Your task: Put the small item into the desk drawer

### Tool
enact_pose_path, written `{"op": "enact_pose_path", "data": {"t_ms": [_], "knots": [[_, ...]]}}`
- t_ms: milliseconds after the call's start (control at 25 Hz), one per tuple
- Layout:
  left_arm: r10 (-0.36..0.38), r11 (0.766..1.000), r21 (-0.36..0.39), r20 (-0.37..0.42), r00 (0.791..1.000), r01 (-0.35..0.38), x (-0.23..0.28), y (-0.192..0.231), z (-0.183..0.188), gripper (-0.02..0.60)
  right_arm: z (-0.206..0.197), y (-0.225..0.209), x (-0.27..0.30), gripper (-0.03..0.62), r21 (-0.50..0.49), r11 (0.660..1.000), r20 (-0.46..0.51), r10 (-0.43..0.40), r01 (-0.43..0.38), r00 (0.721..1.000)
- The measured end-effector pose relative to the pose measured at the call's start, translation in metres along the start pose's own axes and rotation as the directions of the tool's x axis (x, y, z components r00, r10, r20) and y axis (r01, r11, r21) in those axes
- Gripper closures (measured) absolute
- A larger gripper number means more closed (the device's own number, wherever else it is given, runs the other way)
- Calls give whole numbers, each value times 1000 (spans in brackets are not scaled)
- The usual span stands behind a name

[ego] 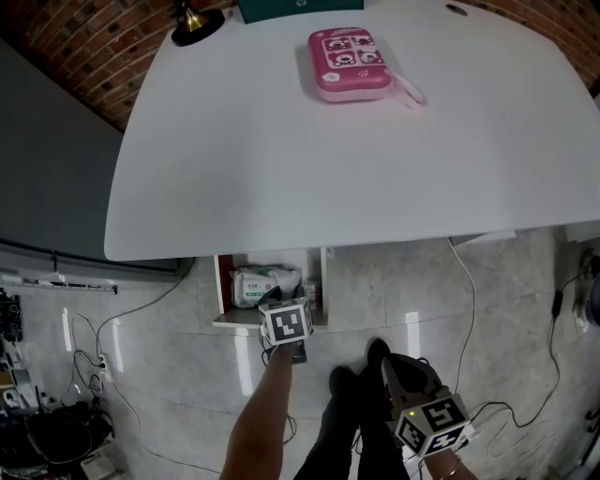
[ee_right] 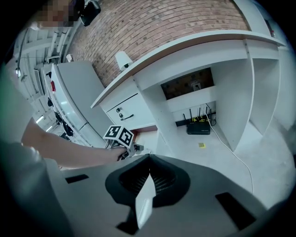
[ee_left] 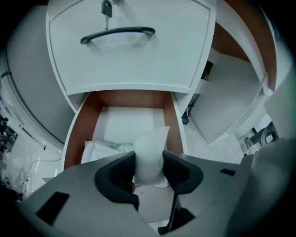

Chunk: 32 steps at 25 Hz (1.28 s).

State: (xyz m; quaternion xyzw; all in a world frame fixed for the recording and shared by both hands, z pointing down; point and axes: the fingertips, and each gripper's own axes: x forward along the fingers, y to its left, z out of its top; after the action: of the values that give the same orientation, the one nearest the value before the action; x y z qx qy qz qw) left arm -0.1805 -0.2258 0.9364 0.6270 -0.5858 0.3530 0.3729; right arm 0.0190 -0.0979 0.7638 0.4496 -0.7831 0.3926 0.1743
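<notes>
My left gripper (ee_left: 149, 172) is shut on the small item (ee_left: 150, 152), a soft white packet that stands upright between its pads. It hangs over the front of the open desk drawer (ee_left: 173, 122), whose inside is white with brown walls. In the head view the left gripper (ego: 286, 328) is just in front of that drawer (ego: 223, 286), under the white desk (ego: 281, 169). My right gripper (ego: 394, 367) is low at the right, away from the drawer. In its own view the right gripper (ee_right: 149, 159) has its jaws together with nothing between them.
A white pack with green print (ee_left: 104, 149) lies at the drawer's left. Above it is a closed drawer with a black handle (ee_left: 118, 33) and a key (ee_left: 106, 8). A pink case (ego: 349, 63) lies on the desk. Cables and a router (ee_right: 199, 127) sit on the floor.
</notes>
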Motion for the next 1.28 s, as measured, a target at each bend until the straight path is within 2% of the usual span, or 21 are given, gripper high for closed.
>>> {"op": "enact_pose_path", "data": {"t_ms": [120, 360, 720, 880, 1040, 1120, 1280], "knots": [[36, 999, 37, -27, 999, -35, 10, 3, -1, 387, -7, -5, 6, 586, 8, 1000, -8, 4, -4, 1000], [55, 995, 90, -83, 995, -48, 26, -4, -5, 385, -11, -13, 11, 586, 21, 1000, -14, 3, -3, 1000], [60, 992, 121, -98, 993, -48, 27, -7, -9, 343, -13, -14, 10, 586, 41, 999, -27, 7, -6, 1000], [46, 995, 94, -80, 996, -39, 19, -4, -8, 336, -16, -9, 6, 586, 37, 999, -31, 10, -9, 999], [40, 999, 22, -22, 999, -39, -6, 8, -1, 336, -12, -5, 3, 586, 16, 1000, -20, 12, -12, 1000], [15, 1000, -10, 24, 1000, -15, -20, 9, 5, 338, -8, 0, 0, 586, 13, 1000, -17, 15, -15, 1000], [-8, 999, -36, 70, 998, 10, -58, 13, 12, 346, 3, 14, -7, 586, 2, 1000, -2, 20, -20, 1000]]}}
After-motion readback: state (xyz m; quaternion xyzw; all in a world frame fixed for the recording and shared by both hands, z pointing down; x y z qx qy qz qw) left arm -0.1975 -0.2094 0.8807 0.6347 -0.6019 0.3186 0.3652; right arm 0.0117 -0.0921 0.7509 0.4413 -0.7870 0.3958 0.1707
